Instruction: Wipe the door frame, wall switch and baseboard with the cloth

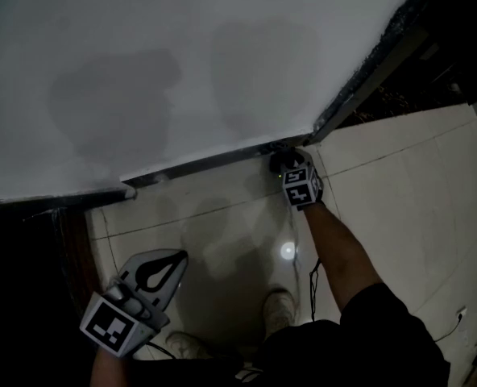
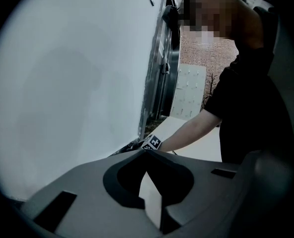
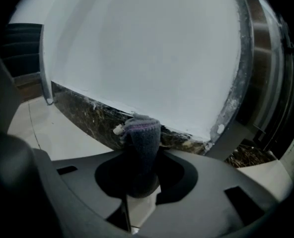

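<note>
Cloth [image 3: 143,148] looks soft, light and floppy; my right gripper [image 3: 142,180] pinches its bunched middle at the baseboard [image 3: 82,114]. My left gripper [image 2: 146,152] is closed, empty.

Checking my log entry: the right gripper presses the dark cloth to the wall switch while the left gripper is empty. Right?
Not the wall switch. The right gripper holds the cloth at the baseboard, near the door frame, as the right gripper view shows. The left gripper is empty.
</note>
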Action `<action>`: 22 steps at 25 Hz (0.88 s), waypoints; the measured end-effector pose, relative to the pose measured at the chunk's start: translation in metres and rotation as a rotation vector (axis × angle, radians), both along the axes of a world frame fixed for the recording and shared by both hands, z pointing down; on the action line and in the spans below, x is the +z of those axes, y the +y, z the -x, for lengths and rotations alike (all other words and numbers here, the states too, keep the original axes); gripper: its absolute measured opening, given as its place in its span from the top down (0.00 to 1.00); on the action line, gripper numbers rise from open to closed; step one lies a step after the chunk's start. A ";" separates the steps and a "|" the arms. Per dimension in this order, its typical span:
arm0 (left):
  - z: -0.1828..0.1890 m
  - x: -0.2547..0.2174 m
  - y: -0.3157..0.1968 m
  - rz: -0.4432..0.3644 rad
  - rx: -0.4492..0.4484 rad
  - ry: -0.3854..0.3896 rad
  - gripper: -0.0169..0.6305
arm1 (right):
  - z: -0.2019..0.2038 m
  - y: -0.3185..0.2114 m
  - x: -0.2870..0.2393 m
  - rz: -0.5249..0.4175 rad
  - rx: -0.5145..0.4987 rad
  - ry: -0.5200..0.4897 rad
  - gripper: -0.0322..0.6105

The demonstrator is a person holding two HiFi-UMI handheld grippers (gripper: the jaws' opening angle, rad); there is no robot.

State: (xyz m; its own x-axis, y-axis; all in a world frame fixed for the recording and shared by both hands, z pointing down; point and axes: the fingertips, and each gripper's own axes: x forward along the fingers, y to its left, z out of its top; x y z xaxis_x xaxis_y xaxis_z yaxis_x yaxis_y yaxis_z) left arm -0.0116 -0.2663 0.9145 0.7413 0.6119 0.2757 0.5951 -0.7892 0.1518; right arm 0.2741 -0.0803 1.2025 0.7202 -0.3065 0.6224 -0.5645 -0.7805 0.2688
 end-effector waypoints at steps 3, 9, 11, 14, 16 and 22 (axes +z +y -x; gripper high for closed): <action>-0.001 0.005 0.001 -0.034 0.011 -0.006 0.97 | -0.010 0.020 0.005 -0.010 0.057 -0.006 0.81; 0.000 0.010 -0.009 0.015 -0.025 -0.042 0.97 | -0.025 0.055 0.006 -0.001 0.143 -0.002 0.81; -0.002 0.008 -0.016 0.036 -0.043 -0.034 0.97 | -0.028 0.065 0.005 -0.014 0.193 -0.006 0.81; -0.003 0.006 -0.021 0.064 -0.052 -0.022 0.97 | -0.031 0.076 0.001 -0.033 0.258 -0.020 0.81; -0.003 0.006 -0.023 0.074 -0.056 -0.023 0.97 | -0.033 0.081 0.002 -0.024 0.284 -0.024 0.81; -0.005 0.001 -0.034 0.134 -0.076 -0.008 0.97 | -0.023 0.078 0.004 -0.058 0.334 -0.059 0.81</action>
State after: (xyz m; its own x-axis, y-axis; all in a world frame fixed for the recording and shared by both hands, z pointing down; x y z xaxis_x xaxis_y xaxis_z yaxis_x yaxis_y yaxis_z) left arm -0.0069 -0.3001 0.9151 0.7848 0.5860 0.2016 0.5329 -0.8042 0.2631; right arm 0.2974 -0.0021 1.2069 0.7502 -0.0965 0.6542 -0.2887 -0.9378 0.1928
